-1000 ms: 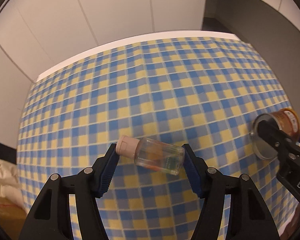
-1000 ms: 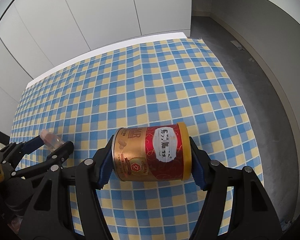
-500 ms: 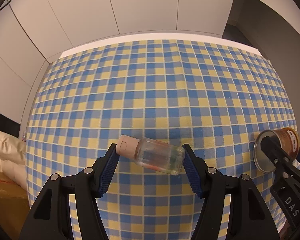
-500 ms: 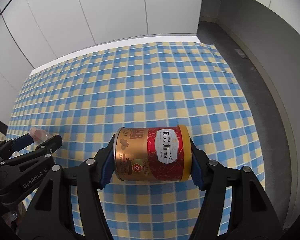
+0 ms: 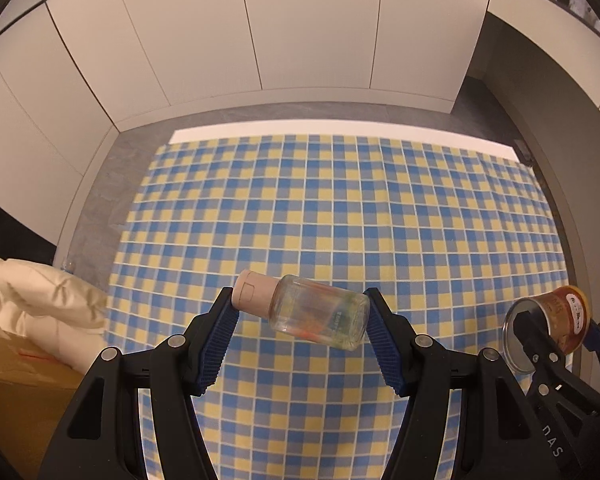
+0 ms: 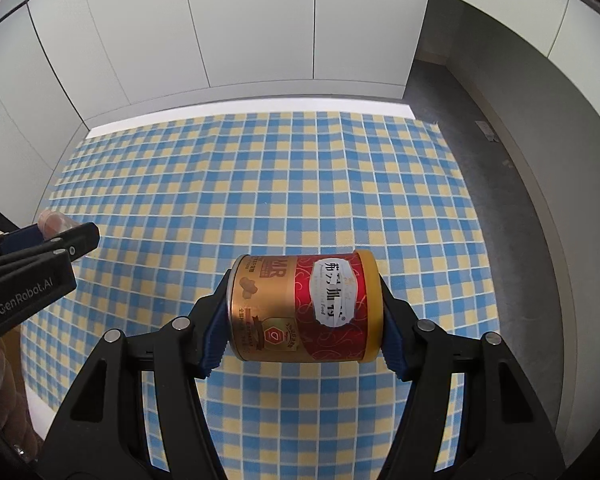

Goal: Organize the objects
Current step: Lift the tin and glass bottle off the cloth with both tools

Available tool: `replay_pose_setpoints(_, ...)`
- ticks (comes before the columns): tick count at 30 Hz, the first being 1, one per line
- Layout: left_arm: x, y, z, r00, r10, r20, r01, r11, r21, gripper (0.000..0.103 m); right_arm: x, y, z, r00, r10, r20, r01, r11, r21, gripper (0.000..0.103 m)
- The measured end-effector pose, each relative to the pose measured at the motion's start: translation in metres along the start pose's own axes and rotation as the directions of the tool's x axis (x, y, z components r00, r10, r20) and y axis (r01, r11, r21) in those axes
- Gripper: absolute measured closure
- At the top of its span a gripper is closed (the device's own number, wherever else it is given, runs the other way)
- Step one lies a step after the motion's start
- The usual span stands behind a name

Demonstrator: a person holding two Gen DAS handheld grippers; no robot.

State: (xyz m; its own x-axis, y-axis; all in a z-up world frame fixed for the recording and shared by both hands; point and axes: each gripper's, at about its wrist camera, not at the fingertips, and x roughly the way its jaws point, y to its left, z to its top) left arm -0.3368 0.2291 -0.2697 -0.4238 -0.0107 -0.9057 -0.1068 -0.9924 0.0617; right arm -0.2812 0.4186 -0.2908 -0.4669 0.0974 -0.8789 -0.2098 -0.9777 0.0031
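Note:
My left gripper [image 5: 300,316] is shut on a clear glass bottle [image 5: 318,312] with a pink cap, held sideways in the air above the checked tablecloth [image 5: 340,208]. My right gripper [image 6: 302,308] is shut on a red and gold can [image 6: 306,307] with a yellow lid, held sideways above the cloth [image 6: 260,184]. The can also shows in the left wrist view [image 5: 548,334] at the right edge. The left gripper shows in the right wrist view [image 6: 56,240] at the left edge.
The blue and yellow checked cloth covers a table with a white far edge [image 5: 340,128]. White wall panels stand behind. A cream cushion [image 5: 28,300] on a cardboard box [image 5: 24,400] lies left of the table. Grey floor [image 6: 500,200] runs along the right.
Both grippers have risen and tilted back from the table with their objects still held, so more of the wall and floor shows. The holds are unchanged.

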Motion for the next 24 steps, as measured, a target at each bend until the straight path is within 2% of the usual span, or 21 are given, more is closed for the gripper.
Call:
replay_pose_setpoints(3,-0.010,-0.008,0.001,1.000,0.003,0.000,-0.003,1.000,-0.006,0.039,-0.023,0.003,0.008,1.000,-0.003,0.024,0.004,1.000,-0.015,0.038)
replay_pose_setpoints(9,-0.062,-0.006,0.012,0.999,0.001,0.040,-0.001,1.000,-0.005,0.039,-0.079,-0.001,0.031,0.998,0.004,0.068,-0.005,1.000,0.003,0.038)
replay_pose_setpoints(17,-0.152,0.001,0.036,0.994,0.010,0.110,-0.010,1.000,0.004,0.039,-0.156,-0.015,0.065,0.991,-0.031,0.131,0.031,1.000,0.008,0.038)
replay_pose_setpoints(24,-0.248,0.004,0.052,0.980,0.012,0.197,-0.017,1.000,0.020,0.039,-0.242,-0.018,0.088,0.977,0.008,0.213,-0.007,1.000,-0.009,0.038)
